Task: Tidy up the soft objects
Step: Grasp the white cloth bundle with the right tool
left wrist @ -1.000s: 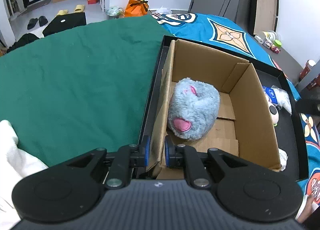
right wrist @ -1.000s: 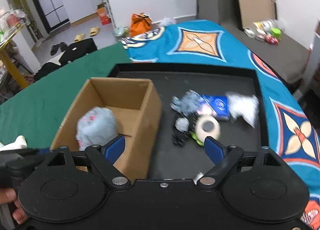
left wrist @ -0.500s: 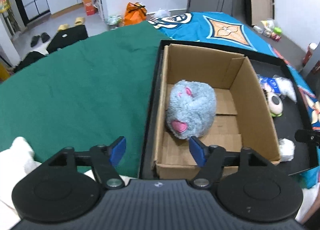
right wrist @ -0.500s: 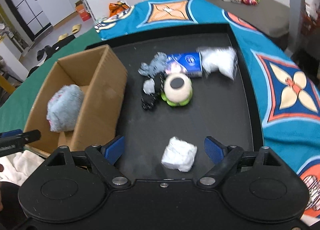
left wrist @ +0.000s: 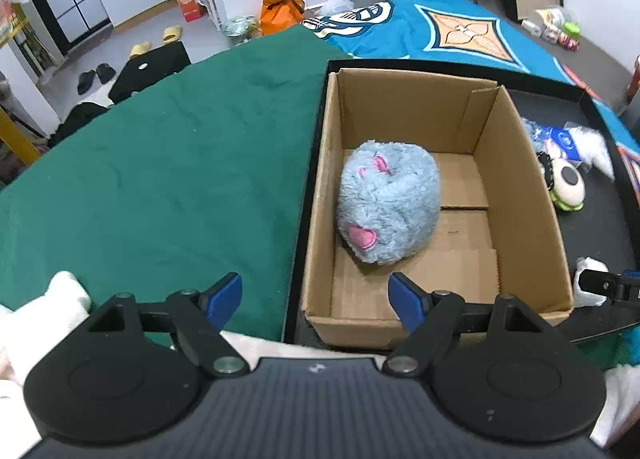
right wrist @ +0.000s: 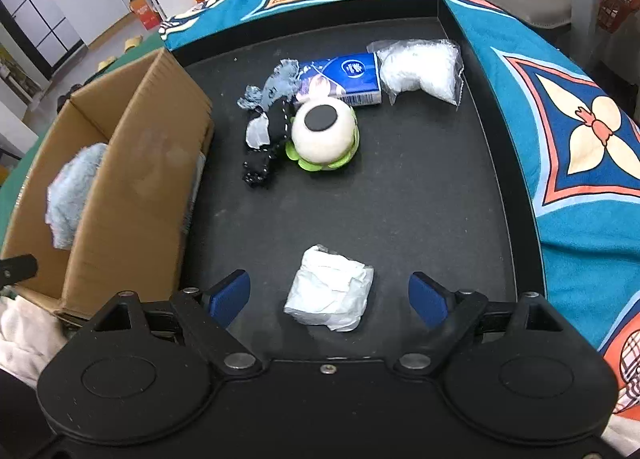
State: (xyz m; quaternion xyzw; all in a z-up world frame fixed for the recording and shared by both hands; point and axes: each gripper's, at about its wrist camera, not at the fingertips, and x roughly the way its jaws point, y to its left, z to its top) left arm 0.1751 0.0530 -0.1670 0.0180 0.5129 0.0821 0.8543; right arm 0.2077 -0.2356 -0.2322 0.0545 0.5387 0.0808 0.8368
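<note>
A grey-blue plush toy (left wrist: 386, 206) lies inside the open cardboard box (left wrist: 516, 163), which stands in the black tray (right wrist: 400, 199). My left gripper (left wrist: 316, 301) is open and empty, just in front of the box's near wall. My right gripper (right wrist: 330, 297) is open, with a crumpled white tissue wad (right wrist: 330, 293) lying on the tray between its fingers, untouched. Further back on the tray lie a cream and green round toy (right wrist: 323, 137), a black strap (right wrist: 266, 147), a grey rag (right wrist: 272, 89), a blue tissue pack (right wrist: 344, 77) and a clear bag of white stuffing (right wrist: 420, 69).
A green cloth (left wrist: 160, 163) covers the surface left of the tray. A blue patterned cloth (right wrist: 580, 119) lies to the right. White fabric (left wrist: 48, 307) sits at the near left. The box (right wrist: 132, 187) fills the tray's left side.
My left gripper let go of the box's near wall, opened and pulled back. My right gripper swung right and down over the tray, so the tissue wad now lies between its fingers.
</note>
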